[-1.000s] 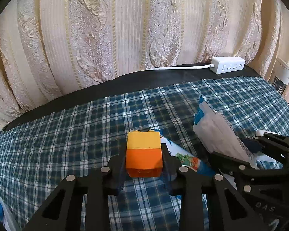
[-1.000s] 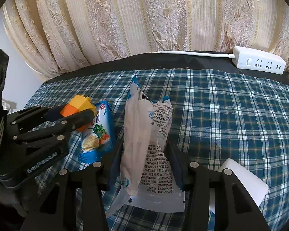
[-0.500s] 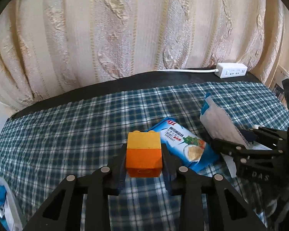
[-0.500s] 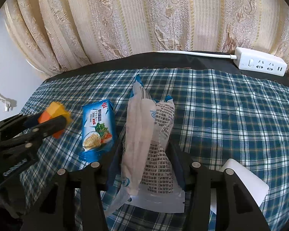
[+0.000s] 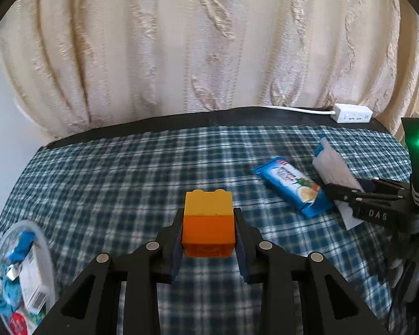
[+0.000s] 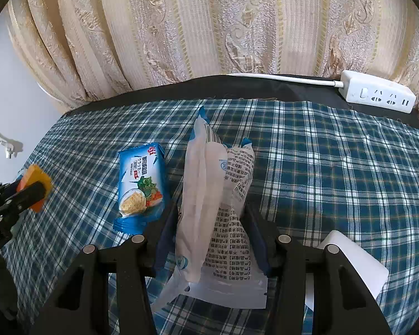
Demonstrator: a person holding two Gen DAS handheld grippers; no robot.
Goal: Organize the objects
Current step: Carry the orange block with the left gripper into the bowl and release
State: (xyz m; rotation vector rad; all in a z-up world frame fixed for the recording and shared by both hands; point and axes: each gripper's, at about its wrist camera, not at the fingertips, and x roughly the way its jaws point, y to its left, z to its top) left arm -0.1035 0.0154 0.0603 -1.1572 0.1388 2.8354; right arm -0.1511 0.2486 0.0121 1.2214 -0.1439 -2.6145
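My left gripper (image 5: 208,217) is shut on an orange and yellow toy block (image 5: 208,234), held above the plaid cloth. In the right wrist view the same block (image 6: 35,182) shows at the far left, well apart from the packets. My right gripper (image 6: 211,212) is shut on a white plastic packet (image 6: 209,173) with printed text; the packet is pinched upright between the pads and its lower end rests on the cloth. A blue cracker packet (image 6: 141,184) lies flat just left of the right gripper. From the left wrist view it is the blue packet (image 5: 290,184) at the right.
A clear round container (image 5: 22,273) holding wrappers sits at the lower left. A white power strip (image 6: 377,95) with its cable lies at the table's back edge under the curtain. A white card (image 6: 354,265) lies right of the right gripper. The plaid cloth (image 6: 335,167) covers the table.
My left gripper has carried the block leftward, away from the blue packet, and the clear container has come into view. The right gripper and its white packet have stayed put.
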